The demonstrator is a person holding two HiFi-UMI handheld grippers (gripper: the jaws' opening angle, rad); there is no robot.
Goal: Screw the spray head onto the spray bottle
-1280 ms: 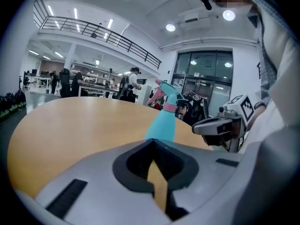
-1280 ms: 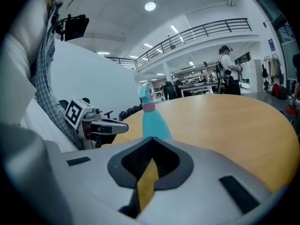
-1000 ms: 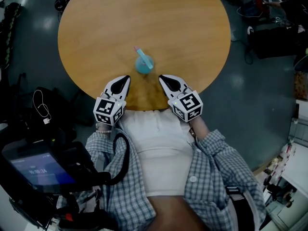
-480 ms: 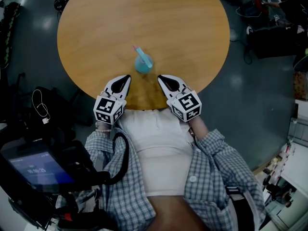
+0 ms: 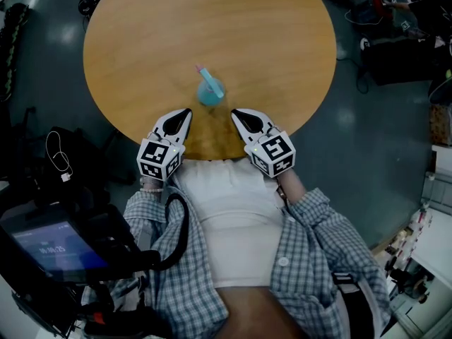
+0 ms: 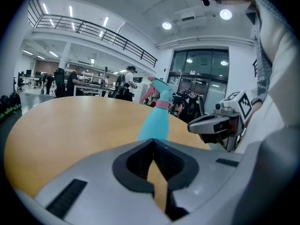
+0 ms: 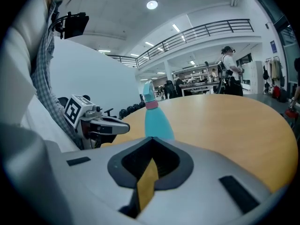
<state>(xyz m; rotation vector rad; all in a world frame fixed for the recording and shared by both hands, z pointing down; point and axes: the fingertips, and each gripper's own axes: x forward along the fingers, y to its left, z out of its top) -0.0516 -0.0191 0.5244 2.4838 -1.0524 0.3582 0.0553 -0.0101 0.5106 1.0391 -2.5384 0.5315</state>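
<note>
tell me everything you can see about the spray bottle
The spray bottle stands upright on the round wooden table, toward the person's side. Its rounded body looks like teal plastic, narrowing to a pink collar, with a teal-and-pink spray head sitting on top; how tightly it is screwed on can't be told. Only the table touches it; the left gripper and right gripper, both shut, sit short of it.

The base of the spray bottle (image 6: 153, 124) is hidden behind my left gripper (image 6: 152, 143), and behind my right gripper (image 7: 151, 143) too. The far edge of the table (image 5: 212, 20) is cut off.
</note>
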